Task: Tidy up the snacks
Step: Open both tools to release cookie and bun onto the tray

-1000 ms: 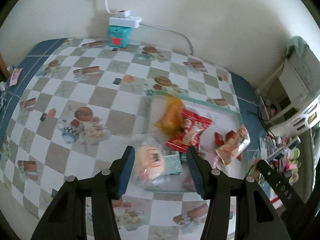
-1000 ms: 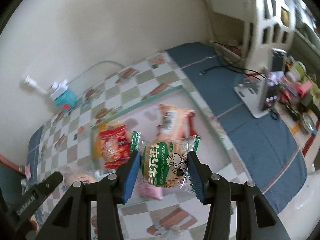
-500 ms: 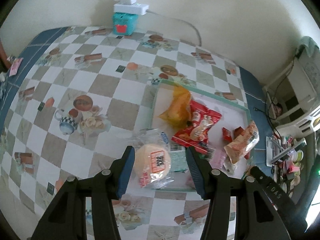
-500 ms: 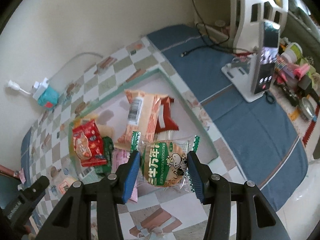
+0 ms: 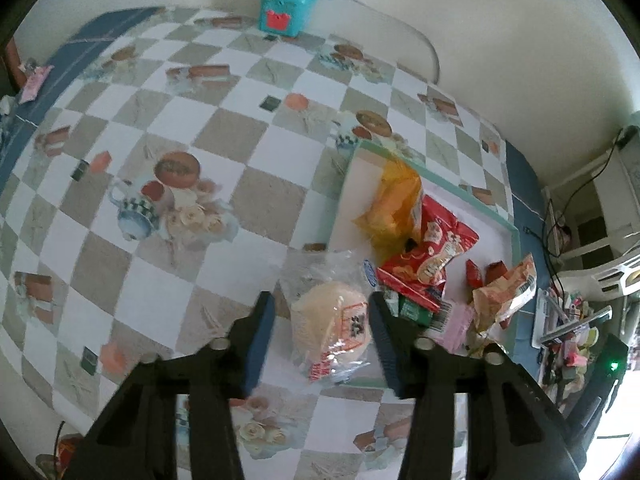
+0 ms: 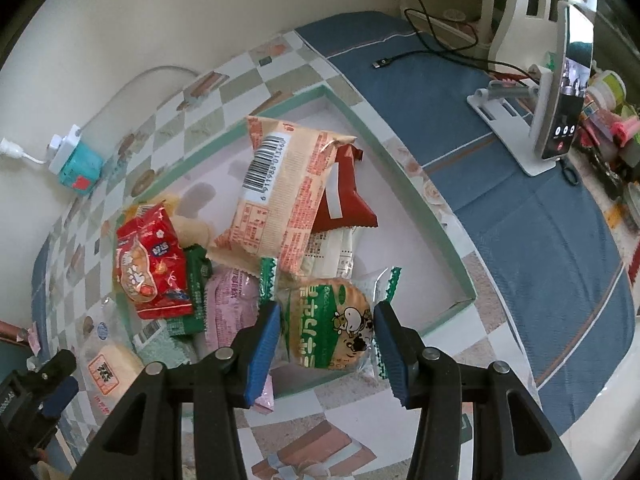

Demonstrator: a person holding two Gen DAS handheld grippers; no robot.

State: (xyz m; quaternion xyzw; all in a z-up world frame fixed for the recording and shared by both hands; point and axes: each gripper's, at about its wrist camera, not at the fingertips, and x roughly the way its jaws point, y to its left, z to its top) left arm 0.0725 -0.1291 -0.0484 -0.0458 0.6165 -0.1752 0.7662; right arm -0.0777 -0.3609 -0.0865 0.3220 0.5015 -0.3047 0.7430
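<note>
A pale round bun in a clear wrapper point(image 5: 332, 324) lies on the checked tablecloth, against the near left edge of the green-rimmed tray point(image 5: 460, 190). My left gripper point(image 5: 320, 304) straddles it and its jaws are closing. The right pad touches the wrapper, and a thin gap shows at the left pad. My right gripper point(image 6: 327, 312) is shut on a green-and-white round cracker packet point(image 6: 328, 332), held low over the tray's point(image 6: 420, 216) near corner. In the tray lie a red packet point(image 6: 150, 264), a peach packet point(image 6: 280, 188), a dark red one point(image 6: 344, 196) and a pink one point(image 6: 230, 308).
A teal box under a white power strip point(image 5: 286, 12) stands at the far wall. To the right, on blue cloth, a phone on a white stand point(image 6: 560, 92) and a loose cable point(image 6: 420, 56). Small clutter point(image 5: 572, 320) crowds the far right edge.
Both grippers have sunk toward the table. The left jaws have narrowed around the bun packet. The right gripper still carries the cracker packet, now lower, over the tray's near corner.
</note>
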